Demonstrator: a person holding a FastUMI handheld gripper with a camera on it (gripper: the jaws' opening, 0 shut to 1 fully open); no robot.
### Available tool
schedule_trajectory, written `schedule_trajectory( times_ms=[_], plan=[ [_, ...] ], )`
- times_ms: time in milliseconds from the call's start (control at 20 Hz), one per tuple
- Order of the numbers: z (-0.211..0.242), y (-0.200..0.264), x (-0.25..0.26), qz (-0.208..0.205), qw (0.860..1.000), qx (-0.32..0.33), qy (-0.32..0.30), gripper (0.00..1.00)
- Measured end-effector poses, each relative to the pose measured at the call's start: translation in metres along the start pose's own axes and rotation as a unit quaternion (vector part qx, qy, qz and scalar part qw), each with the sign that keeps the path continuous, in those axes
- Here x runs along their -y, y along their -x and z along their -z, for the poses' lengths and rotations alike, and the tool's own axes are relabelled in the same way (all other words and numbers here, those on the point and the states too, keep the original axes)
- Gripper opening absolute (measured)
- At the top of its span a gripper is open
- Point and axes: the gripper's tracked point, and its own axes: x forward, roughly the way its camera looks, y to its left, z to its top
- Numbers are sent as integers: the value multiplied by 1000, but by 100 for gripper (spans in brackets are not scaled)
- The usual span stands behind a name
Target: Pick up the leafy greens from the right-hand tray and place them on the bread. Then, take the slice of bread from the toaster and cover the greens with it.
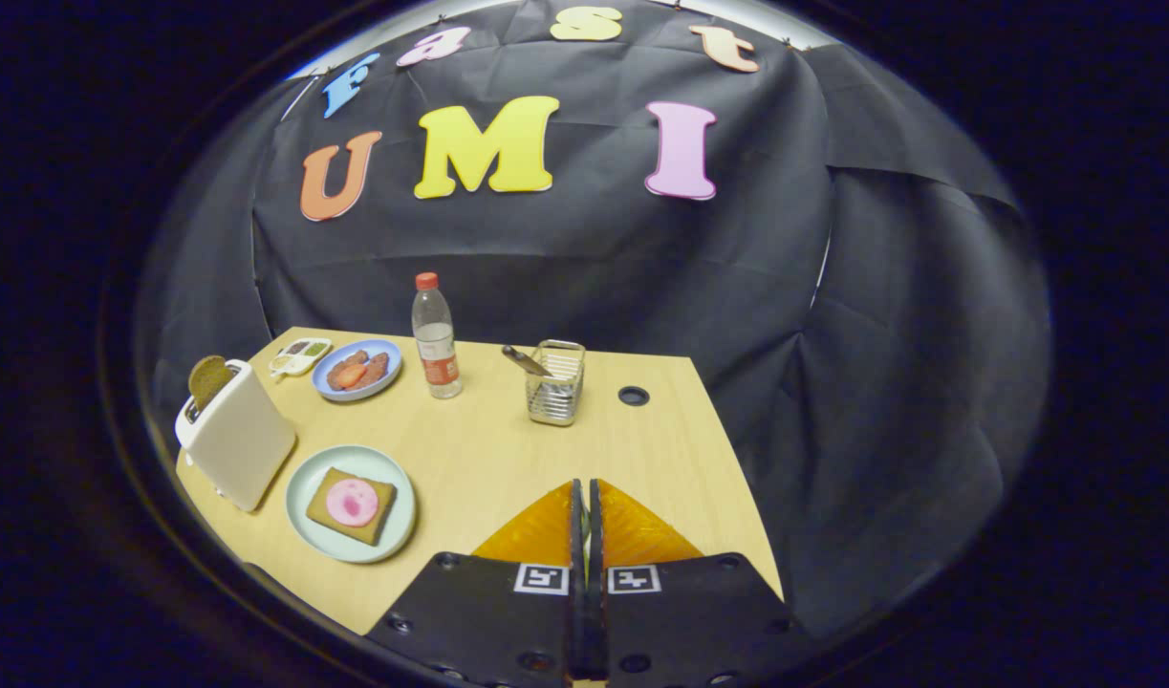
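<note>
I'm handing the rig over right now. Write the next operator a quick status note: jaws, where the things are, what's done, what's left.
Gripper: jaws shut, empty, above the near table edge.
Bread: on the light plate ahead and left of the fingers, topped with a pink slice; no greens on it.
Toaster: left of that plate, second slice sticking up from it.
Small tray: far left, beside the blue plate; something green in it, too small to confirm.
Done: nothing.
Left: greens onto bread, then toaster slice on top.
</note>
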Motion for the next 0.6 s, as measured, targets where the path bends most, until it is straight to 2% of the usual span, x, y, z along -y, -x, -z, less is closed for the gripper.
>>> schedule_trajectory(
  times_ms=[100,350,600],
  plan=[
    [-8,3,-43,-5,1000,2,9,1],
    [-10,1,-178,-65,998,-13,-1,0],
    [-9,-3,-289,-140,988,-26,-56,0]
  ],
)
